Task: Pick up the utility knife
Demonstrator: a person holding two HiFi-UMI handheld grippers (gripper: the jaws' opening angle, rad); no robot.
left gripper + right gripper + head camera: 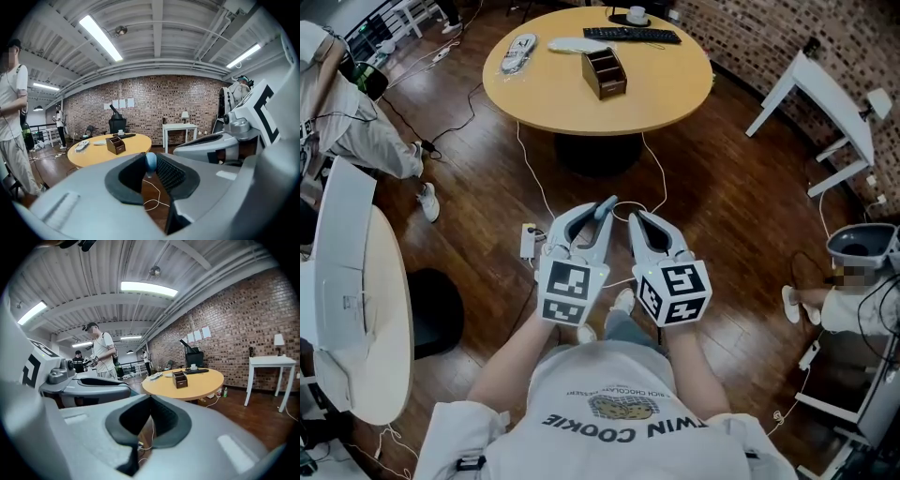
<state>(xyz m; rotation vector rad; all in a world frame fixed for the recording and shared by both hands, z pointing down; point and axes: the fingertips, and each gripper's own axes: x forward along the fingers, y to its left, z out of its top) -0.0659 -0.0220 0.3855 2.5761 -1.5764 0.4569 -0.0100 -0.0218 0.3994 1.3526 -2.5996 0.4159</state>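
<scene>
The left claw [605,208] [150,161] is closed at a narrow width on a slim thing with a blue rounded end, as it seems the utility knife [608,202] [150,163]. This end stands a little past the tips, and the rest is hidden between the pads. The right claw [636,217] [150,398] is just beside it on the right, its tips pressed together with nothing between them. Both are held over the wooden floor [487,169], well apart from the near edge of the round surface [675,103] on the far side. Between the claws and that edge the floor is open, crossed only by thin white cables [530,178] that run to a power strip [530,241] just left of the left claw. On the round surface a wooden organiser [604,72] stands near the middle and a keyboard [633,35] lies at the far edge. A white curved surface [356,281] narrows the way at the left, and a white desk [825,94] at the far right.
</scene>
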